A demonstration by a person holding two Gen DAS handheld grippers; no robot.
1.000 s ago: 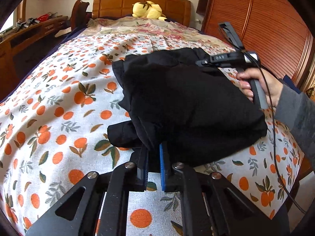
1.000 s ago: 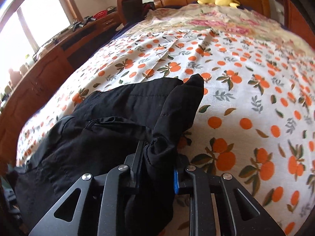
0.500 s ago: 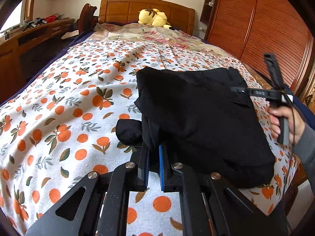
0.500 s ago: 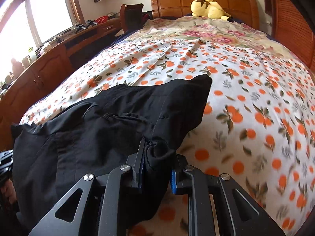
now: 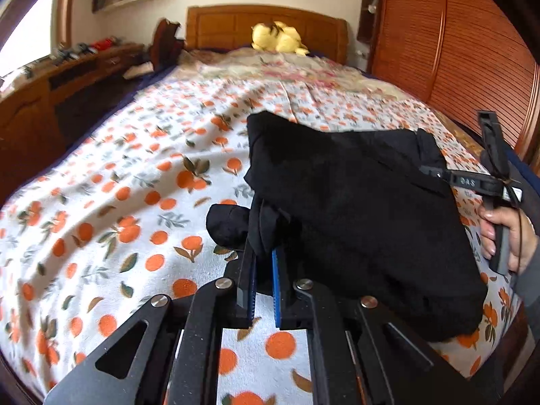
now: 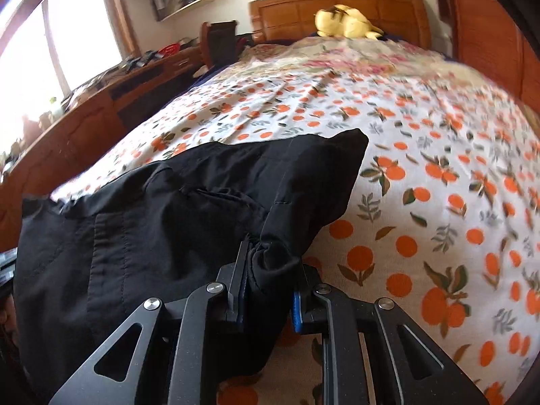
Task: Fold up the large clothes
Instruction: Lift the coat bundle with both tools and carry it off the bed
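Observation:
A black garment (image 5: 364, 209) lies folded in layers on the near part of the bed; it also fills the left of the right wrist view (image 6: 175, 222). My left gripper (image 5: 263, 260) is shut on a bunched edge of the garment at its near left side. My right gripper (image 6: 270, 270) is shut on a thick bunched fold at the garment's other side. The right gripper also shows at the right edge of the left wrist view (image 5: 428, 170), held in a hand and pinching the garment's far right corner.
The bed has an orange-print sheet (image 5: 118, 202) and a wooden headboard (image 5: 263, 27) with a yellow plush toy (image 5: 278, 37). A wooden wardrobe (image 5: 472, 50) stands to the right. A desk (image 6: 101, 108) runs along the left under a window.
Both grippers have drawn back toward the foot of the bed and risen slightly, still holding the garment. The garment now sits lower on the bed, pulled flatter between them.

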